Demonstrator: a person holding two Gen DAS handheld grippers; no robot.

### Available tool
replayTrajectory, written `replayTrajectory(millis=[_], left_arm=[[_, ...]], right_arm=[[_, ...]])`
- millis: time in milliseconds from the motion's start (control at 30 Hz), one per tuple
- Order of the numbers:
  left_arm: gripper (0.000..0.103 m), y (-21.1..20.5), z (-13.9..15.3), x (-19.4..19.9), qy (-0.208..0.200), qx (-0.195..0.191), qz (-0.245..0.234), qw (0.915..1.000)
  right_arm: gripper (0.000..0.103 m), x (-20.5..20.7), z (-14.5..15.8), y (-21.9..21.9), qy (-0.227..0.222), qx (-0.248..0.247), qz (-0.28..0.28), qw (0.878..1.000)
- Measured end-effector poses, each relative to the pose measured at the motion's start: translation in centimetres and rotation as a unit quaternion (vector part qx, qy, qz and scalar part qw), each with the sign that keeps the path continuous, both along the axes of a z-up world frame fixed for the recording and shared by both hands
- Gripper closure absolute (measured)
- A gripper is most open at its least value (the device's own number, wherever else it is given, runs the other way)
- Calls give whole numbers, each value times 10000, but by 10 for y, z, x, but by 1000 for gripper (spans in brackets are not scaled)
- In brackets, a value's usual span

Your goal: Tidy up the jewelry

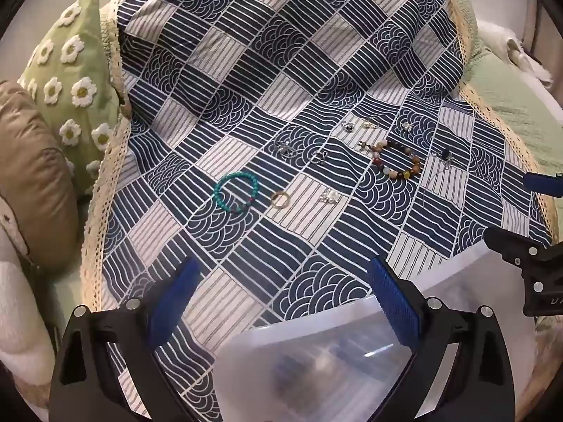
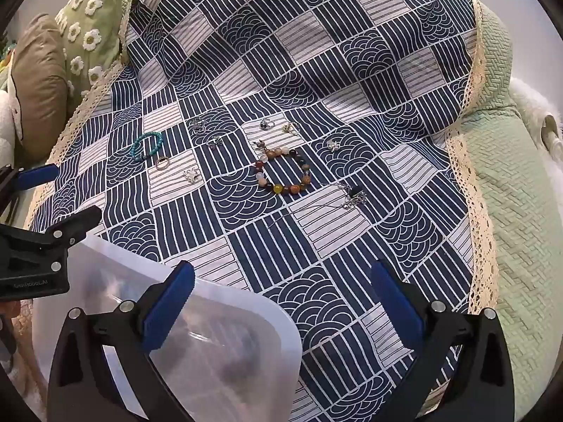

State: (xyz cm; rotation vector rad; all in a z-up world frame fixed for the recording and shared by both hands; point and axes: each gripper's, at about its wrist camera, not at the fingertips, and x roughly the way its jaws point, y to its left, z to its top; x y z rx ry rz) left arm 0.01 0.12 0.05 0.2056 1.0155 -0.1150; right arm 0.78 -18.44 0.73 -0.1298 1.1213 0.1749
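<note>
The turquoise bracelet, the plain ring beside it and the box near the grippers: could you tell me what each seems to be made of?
Turquoise bracelet: matte blue-green beads, likely stone or dyed imitation.
Plain ring: shiny gold-toned metal band.
Box: frosted translucent plastic; its contents show only as blurs.

Spread over the cloth point(image 2: 316, 70): a small bead bracelet point(image 2: 147, 146) at left, a plain ring point(image 2: 162, 163) just beside it, a large bead bracelet point(image 2: 283, 170) in the middle, a chain necklace point(image 2: 346, 195) right of that. Behind these, several small rings point(image 2: 267, 125). Nearest the cameras, a lidded box point(image 2: 225, 334). Left of the cloth, cushions point(image 1: 70, 70).
</note>
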Motion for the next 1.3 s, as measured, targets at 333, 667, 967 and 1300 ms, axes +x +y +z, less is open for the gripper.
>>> replayTrajectory(millis=[333,667,967,1300], left_arm=[[11,-1,-2,0,49,-19,-57,10000],[11,-3,-3,0,96,-29,-158,9998],[11,-4,-2,0,100,-14,-178,9998],[11,-4,-4,-1,102,-11,-185,9998]], right_arm=[[4,-1,-5,3,6,-38,15,10000],[4,-1,-4,3,11,-27,25,10000],[4,-1,-4,2,9,-34,16,10000],[4,-1,-4,2,11,-36,18,10000]])
